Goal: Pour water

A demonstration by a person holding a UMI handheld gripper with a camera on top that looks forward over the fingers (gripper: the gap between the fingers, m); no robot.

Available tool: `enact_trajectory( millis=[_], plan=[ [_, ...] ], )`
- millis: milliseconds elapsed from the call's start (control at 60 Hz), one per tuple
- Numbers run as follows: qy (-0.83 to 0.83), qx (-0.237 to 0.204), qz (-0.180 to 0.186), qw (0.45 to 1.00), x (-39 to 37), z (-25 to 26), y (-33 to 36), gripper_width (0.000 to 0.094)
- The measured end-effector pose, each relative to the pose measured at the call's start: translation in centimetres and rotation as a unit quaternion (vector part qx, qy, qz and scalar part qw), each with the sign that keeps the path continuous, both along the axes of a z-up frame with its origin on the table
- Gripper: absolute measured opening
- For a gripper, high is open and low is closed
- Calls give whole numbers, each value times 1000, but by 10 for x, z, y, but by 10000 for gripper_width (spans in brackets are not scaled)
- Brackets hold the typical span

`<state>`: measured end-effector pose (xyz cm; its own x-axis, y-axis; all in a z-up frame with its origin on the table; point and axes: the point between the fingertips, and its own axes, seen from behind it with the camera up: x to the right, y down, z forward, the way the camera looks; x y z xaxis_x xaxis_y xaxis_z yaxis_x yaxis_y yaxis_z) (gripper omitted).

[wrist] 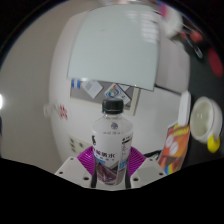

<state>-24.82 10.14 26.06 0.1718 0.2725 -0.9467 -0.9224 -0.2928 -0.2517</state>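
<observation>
**Bottle Held Upright in the Tongs**

Your tongs (110,170) are clenched on the water bottle (113,140). Both pink pads (88,160) press against its lower body, one at each side, at the height of the printed label. The bottle stands upright between the fingers, its black cap (114,101) on, rising directly ahead of you.

Beyond the bottle you see a white table (110,50) with a pale sheet (115,55) lying on it. To the right of the tongs sits a white bowl (208,115) with yellowish contents, and nearer in, a colourful packet (176,143). What lies under the bottle's base cannot be told; the fingers hide it.
</observation>
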Motion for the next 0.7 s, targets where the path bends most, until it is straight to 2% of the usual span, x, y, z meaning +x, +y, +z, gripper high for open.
enact_trajectory(
  millis=[183,333,500,633,700],
  plan=[
    [293,-42,22,955,46,-25,13,365],
    [425,-71,29,902,60,-58,10,365],
    [456,-81,34,886,55,-71,6,370],
    [442,-89,49,891,50,-58,10,370],
    [413,-81,55,905,50,-43,8,366]
  ],
)
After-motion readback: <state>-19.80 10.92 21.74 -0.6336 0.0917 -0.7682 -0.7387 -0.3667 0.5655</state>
